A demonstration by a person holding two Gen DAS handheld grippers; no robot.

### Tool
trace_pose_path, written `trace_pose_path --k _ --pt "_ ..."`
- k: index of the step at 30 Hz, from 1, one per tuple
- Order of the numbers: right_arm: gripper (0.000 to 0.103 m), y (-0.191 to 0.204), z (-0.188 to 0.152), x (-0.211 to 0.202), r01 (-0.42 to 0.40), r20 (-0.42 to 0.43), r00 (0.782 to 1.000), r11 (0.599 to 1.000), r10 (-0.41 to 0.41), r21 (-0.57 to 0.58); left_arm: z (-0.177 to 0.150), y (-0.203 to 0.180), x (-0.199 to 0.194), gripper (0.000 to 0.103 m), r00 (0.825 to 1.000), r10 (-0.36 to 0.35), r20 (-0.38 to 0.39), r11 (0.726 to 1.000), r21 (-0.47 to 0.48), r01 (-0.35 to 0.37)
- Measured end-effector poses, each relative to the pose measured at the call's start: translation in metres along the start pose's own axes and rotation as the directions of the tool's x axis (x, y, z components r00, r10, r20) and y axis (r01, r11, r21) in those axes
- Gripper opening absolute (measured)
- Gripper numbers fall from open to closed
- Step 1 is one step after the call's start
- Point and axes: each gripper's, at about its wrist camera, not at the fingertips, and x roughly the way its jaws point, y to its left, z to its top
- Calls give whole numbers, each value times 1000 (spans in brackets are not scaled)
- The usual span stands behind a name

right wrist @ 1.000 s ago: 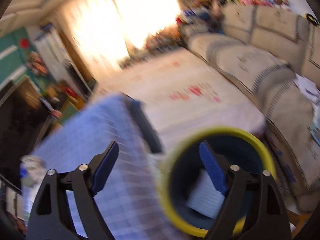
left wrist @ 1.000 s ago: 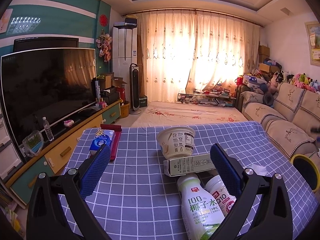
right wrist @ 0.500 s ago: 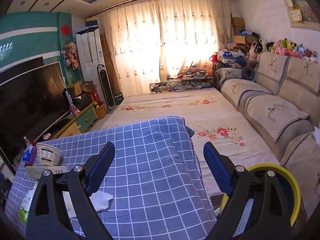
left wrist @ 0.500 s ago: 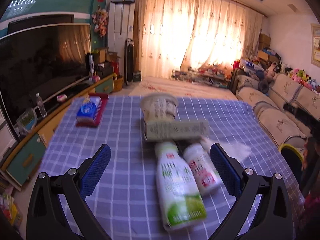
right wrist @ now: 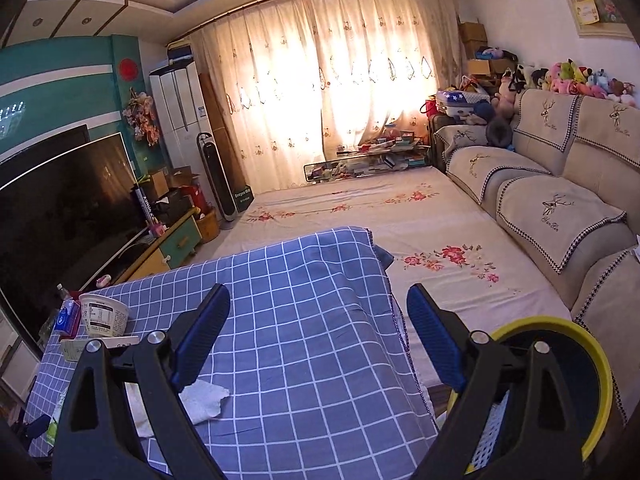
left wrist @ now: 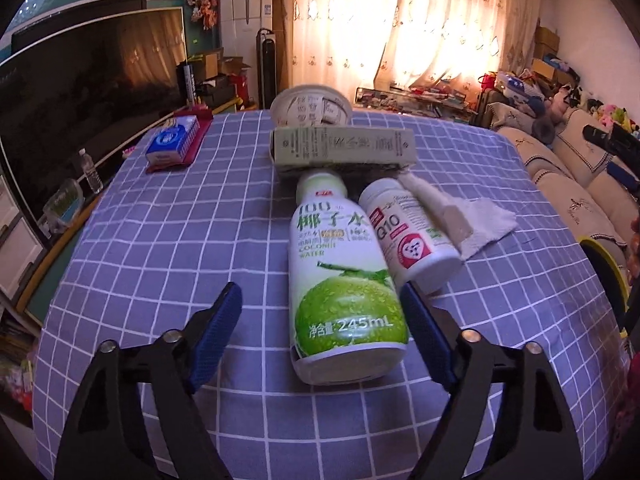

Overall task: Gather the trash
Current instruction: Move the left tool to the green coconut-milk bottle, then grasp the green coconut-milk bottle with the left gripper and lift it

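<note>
In the left wrist view a coconut water bottle (left wrist: 344, 272) lies on the blue checked tablecloth (left wrist: 168, 248), its base between my left gripper's (left wrist: 322, 326) open fingers. Beside it lie a white Q10 bottle (left wrist: 404, 232), a crumpled tissue (left wrist: 476, 220), a green carton (left wrist: 344, 146) and a paper cup (left wrist: 310, 106). My right gripper (right wrist: 318, 334) is open and empty above the table's right part, next to a yellow-rimmed trash bin (right wrist: 560, 368). The tissue (right wrist: 200, 398) and the cup (right wrist: 105, 314) also show in the right wrist view.
A blue tissue pack on a red tray (left wrist: 176, 140) sits at the table's far left. A TV (left wrist: 80, 80) on a cabinet stands to the left. A sofa (right wrist: 552, 200) stands to the right. A floral-covered low surface (right wrist: 360, 208) lies beyond the table.
My left gripper has dropped and moved forward, so the coconut water bottle now lies between its fingers. My right gripper has swung up from over the bin to face across the table.
</note>
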Motion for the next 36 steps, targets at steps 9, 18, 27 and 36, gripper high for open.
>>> trace_pose_path --k 9,18,27,36 --pt "85 0 -1 0 -12 -7 1000 1000 13 12 3 2 8 56 999 12 -33 1000 -11 -13" --pt "85 0 -1 3 -16 -16 1000 1000 16 12 6 6 -8 53 998 49 32 999 16 -50" --pt "85 2 -3 4 -20 -16 1000 1000 20 9 37 25 -42 52 983 107 151 993 41 -114" --pt "85 3 -4 5 -22 -26 999 1000 22 4 58 33 -42 52 974 112 195 991 51 -124"
